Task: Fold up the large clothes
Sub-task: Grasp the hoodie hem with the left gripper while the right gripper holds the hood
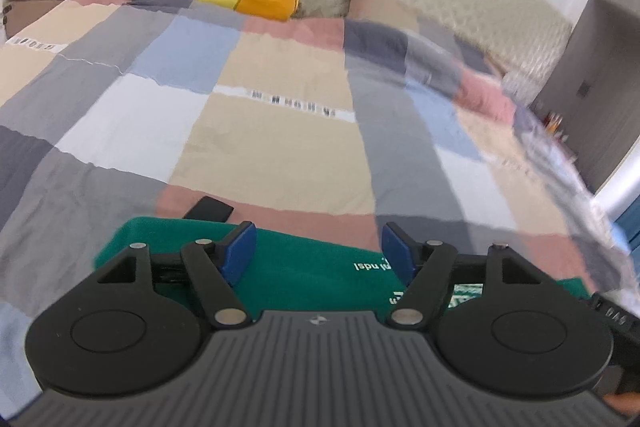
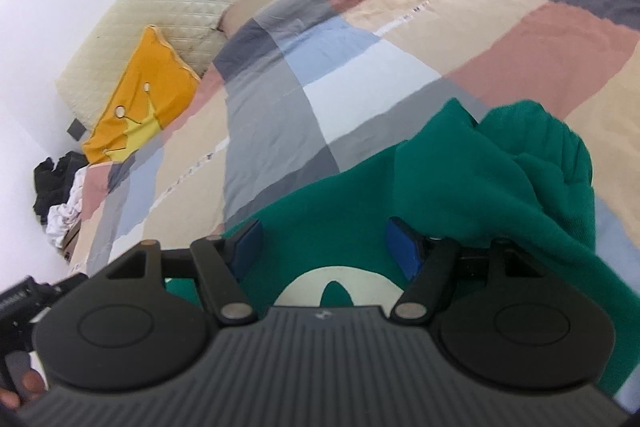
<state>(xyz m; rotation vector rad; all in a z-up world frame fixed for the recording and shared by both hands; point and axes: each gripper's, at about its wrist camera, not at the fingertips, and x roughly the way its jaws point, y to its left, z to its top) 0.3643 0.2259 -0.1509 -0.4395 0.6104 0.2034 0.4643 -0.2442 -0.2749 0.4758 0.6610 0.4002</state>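
Reading "nds!" upside down on my green sweatshirt (image 1: 304, 267), which lies rumpled on the patchwork bed (image 1: 248, 131), both left tongs (image 1: 318, 253) and right tongs (image 2: 326, 247) gape over it.

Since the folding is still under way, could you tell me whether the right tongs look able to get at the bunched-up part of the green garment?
Probably yes: the right tongs stand open over the green garment, and the bunched fold lies just beside them with nothing between.
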